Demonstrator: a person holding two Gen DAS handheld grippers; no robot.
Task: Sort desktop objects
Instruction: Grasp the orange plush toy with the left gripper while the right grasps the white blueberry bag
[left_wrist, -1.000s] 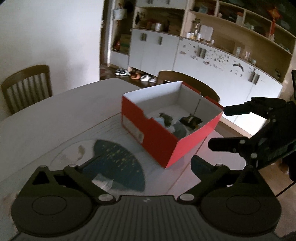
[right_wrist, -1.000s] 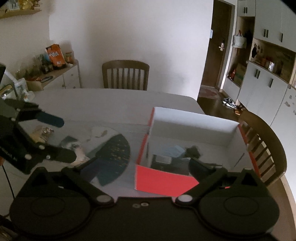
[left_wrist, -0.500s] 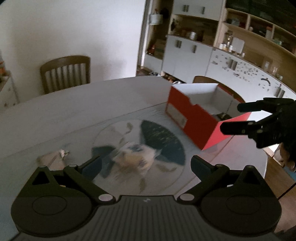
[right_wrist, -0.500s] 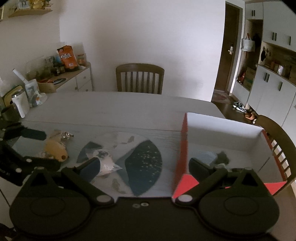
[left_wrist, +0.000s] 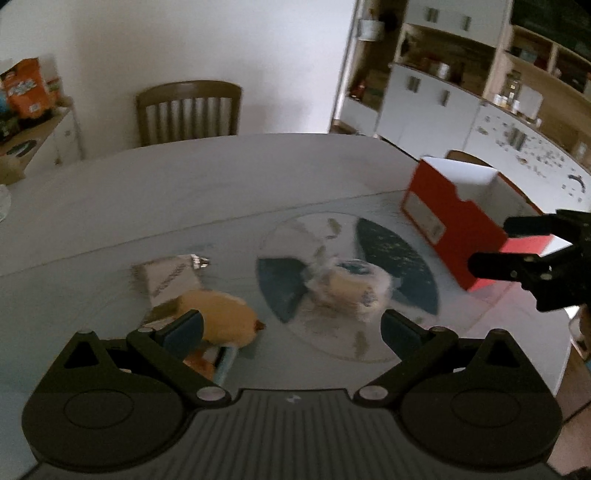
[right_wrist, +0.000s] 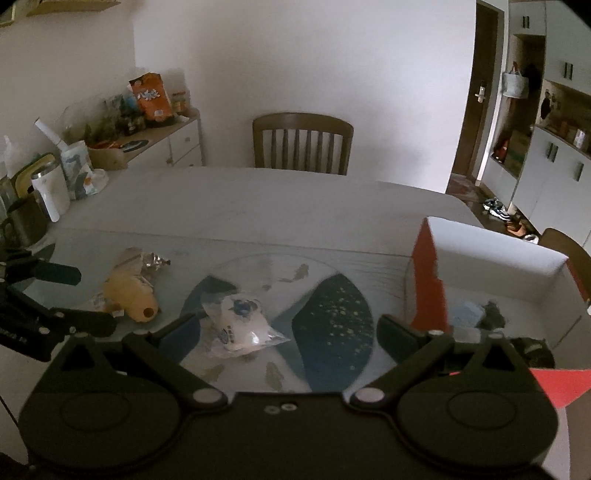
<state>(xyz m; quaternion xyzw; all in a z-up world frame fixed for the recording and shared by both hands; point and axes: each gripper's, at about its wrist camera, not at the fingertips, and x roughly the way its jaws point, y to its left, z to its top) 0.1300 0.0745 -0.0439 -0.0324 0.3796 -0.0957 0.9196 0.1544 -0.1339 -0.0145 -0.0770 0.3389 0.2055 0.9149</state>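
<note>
Red cardboard shoebox (left_wrist: 452, 225) carries a white label, print too blurred to read; clear-wrapped white roll (right_wrist: 240, 326) lies on the grey table (right_wrist: 258, 206). Both grippers' fingers spread wide, empty.

A wooden chair (right_wrist: 302, 142) stands behind the table (right_wrist: 280, 199), an orange snack bag (right_wrist: 150, 98) on the sideboard (right_wrist: 166, 142).

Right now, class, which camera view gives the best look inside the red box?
The right wrist view: it looks down into the red box, showing its white walls and several items lying at the bottom. The left wrist view shows the box from the side, mostly its red outer wall, contents hidden.
</note>
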